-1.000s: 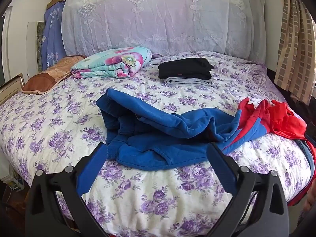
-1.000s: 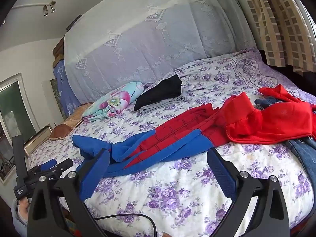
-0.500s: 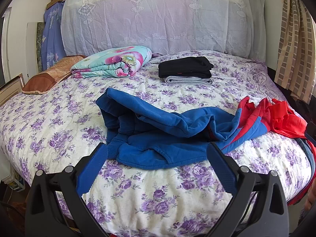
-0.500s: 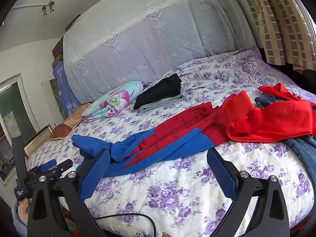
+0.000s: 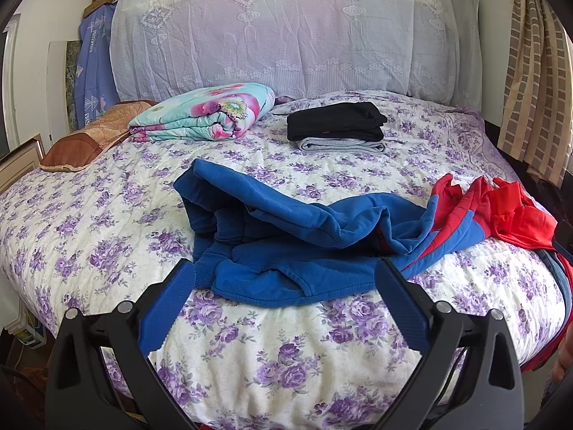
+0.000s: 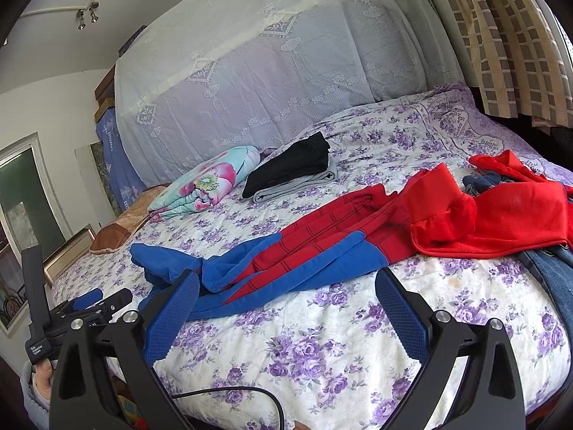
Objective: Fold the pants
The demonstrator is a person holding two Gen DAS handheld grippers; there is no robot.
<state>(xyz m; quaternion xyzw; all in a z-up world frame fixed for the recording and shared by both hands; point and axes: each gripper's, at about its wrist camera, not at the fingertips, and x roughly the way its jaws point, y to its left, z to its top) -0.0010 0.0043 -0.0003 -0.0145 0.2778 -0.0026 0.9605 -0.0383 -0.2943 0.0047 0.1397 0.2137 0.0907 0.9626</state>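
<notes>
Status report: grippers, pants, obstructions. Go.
Left gripper open, right gripper open, both empty. Blue-red pants crumpled, unfolded. Red garment overlaps waist end.

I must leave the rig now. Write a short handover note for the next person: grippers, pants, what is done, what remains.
Left gripper: open, holding nothing, hovering at the near bed edge, in front of the crumpled blue leg ends.
Right gripper: open, holding nothing, facing the middle of the pants.
Blue and red pants: lying unfolded across the floral bedspread, the waist end partly under a red garment.
Done: a folded black and grey stack sits farther back.
Left: grasp, flatten and fold these pants.
</notes>
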